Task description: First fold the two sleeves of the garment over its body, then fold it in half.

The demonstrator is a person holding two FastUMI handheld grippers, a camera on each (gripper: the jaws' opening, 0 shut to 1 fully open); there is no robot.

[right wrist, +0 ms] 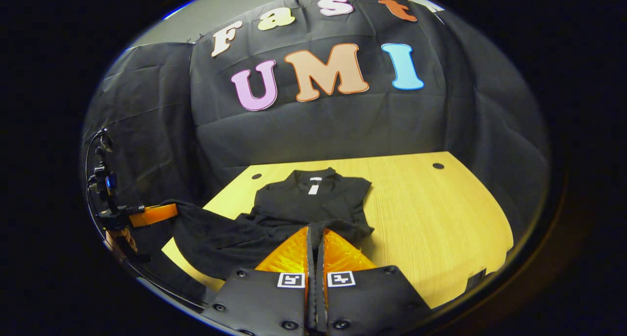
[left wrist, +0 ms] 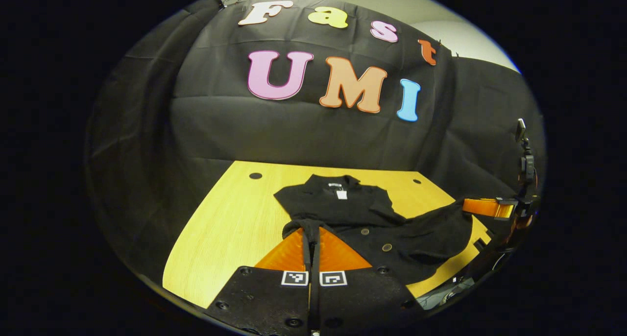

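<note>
Setting: a recording booth of the lab or studio type, not a home. Indicators: black cloth wall (left wrist: 303,130) draped across the centre and sides of the frame, with creases and pinned upper corners; a pale plain room wall (left wrist: 431,12) visible above the cloth at upper right; a light wooden tabletop (right wrist: 441,218) with round cable holes, lower centre; a small device on a stand (right wrist: 103,179) at the left edge.
</note>
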